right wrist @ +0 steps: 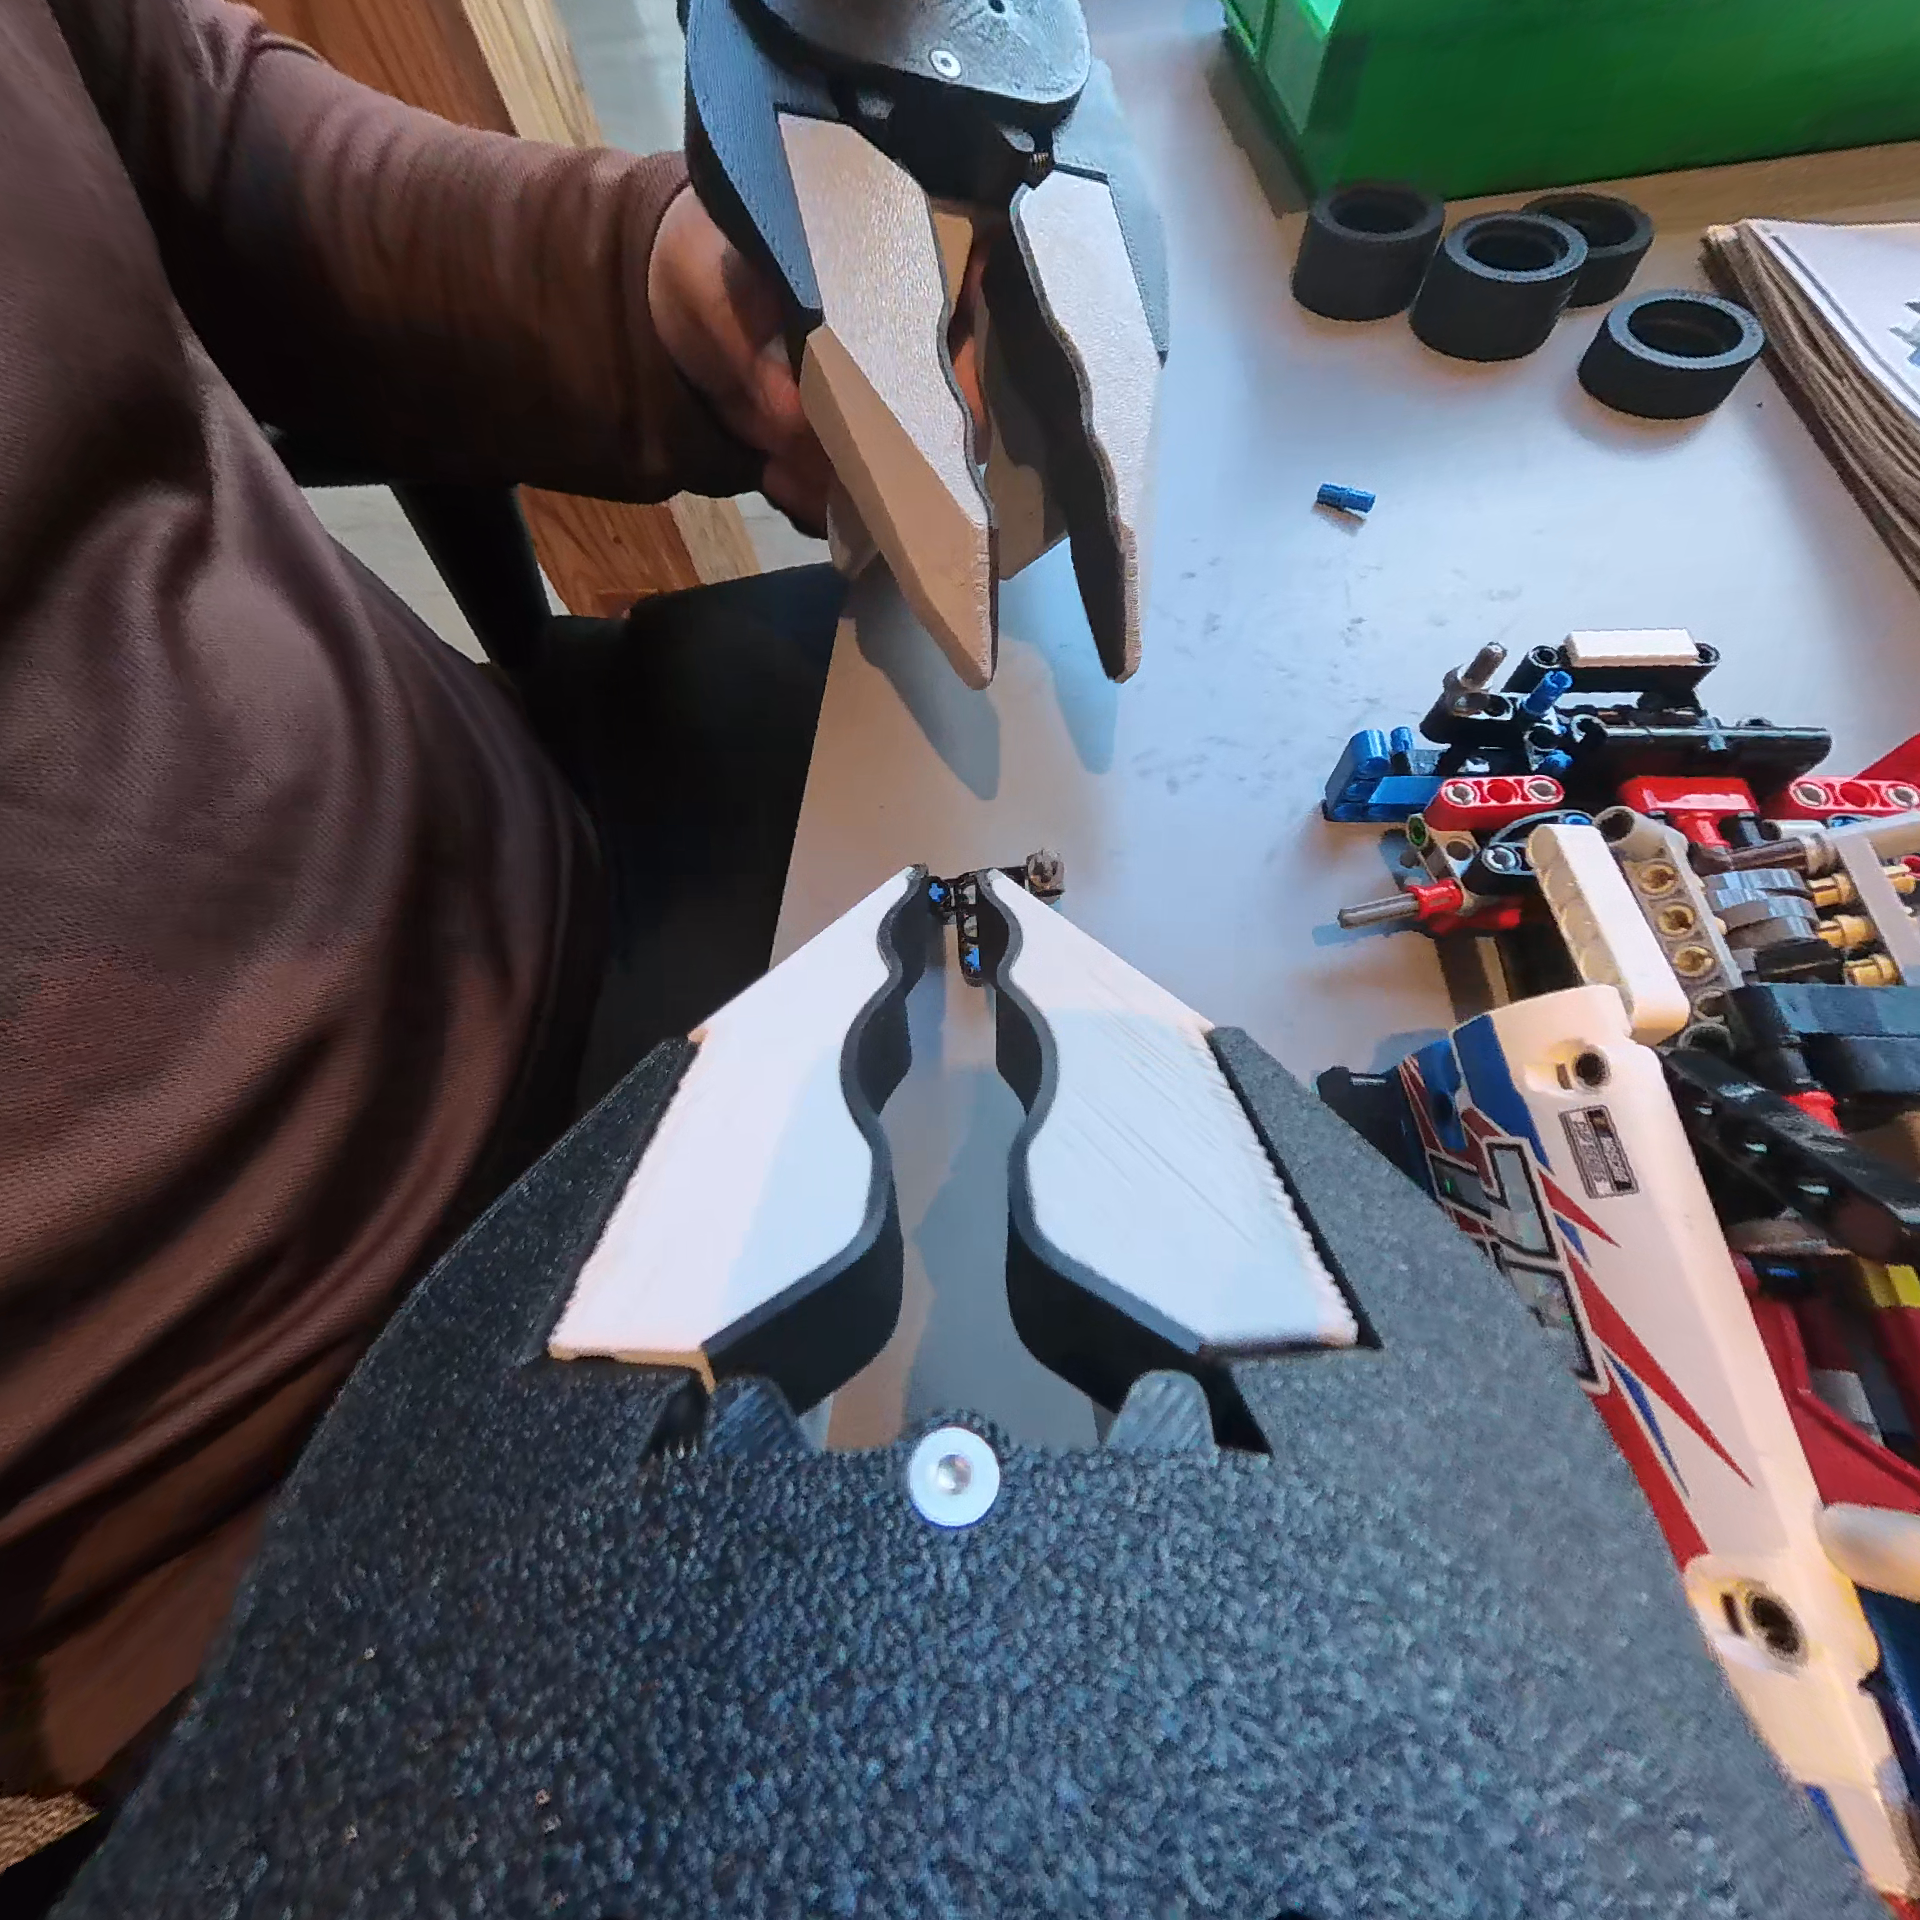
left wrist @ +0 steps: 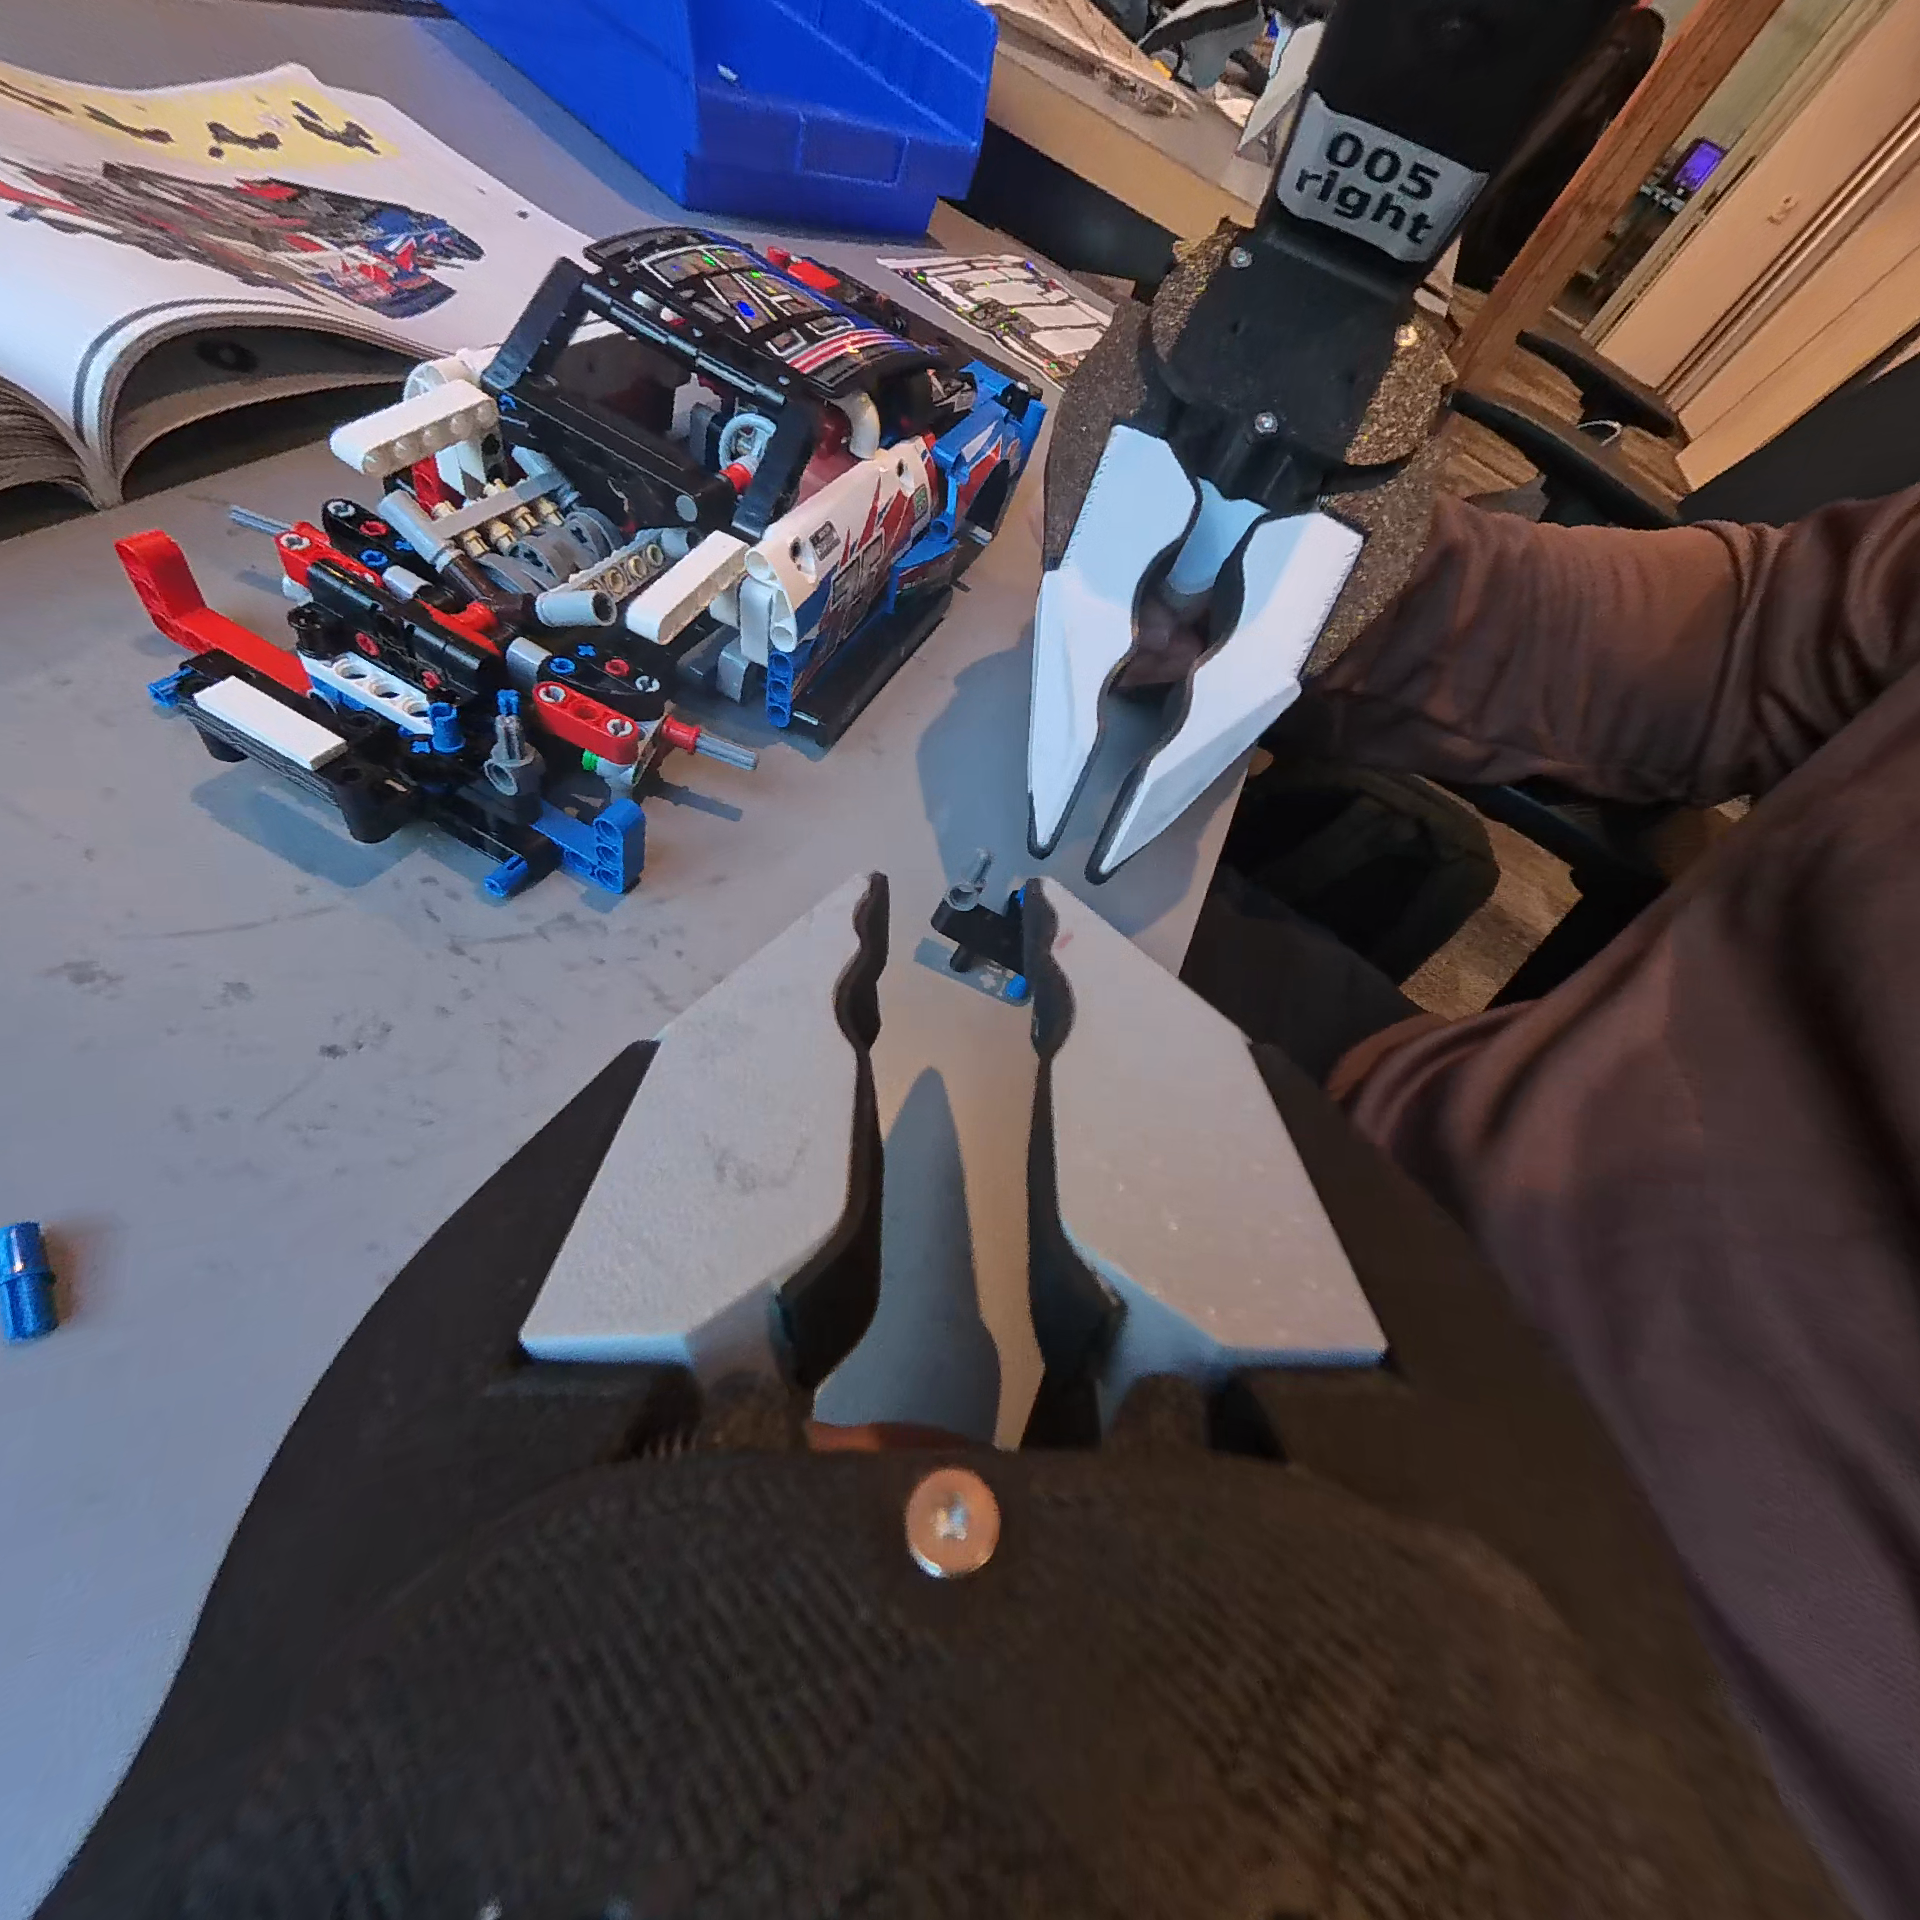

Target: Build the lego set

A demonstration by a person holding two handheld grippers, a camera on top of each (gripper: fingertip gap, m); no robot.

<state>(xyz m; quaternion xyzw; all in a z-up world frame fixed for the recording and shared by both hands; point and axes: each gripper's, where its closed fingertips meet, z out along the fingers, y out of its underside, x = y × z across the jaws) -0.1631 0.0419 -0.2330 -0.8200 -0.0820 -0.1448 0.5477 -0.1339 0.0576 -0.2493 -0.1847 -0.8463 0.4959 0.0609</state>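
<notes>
Left gripper (left wrist: 956,894): jaws apart, empty, tips low over the table (left wrist: 312,1039) near its edge. Right gripper (right wrist: 951,883): jaws narrowly apart around a small black piece (right wrist: 966,935) with blue pins; whether they touch it cannot be told. Car (left wrist: 644,499): part-built, far left of the grippers. Blue pin (left wrist: 26,1278): loose, left. Four tyres (right wrist: 1496,281): far. Manual (left wrist: 208,260): open, far left.

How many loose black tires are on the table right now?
4, all in the right wrist view near the green bin: one at the left, one in the middle, one behind it, one nearest the booklet. Others may sit outside the frame.
</notes>
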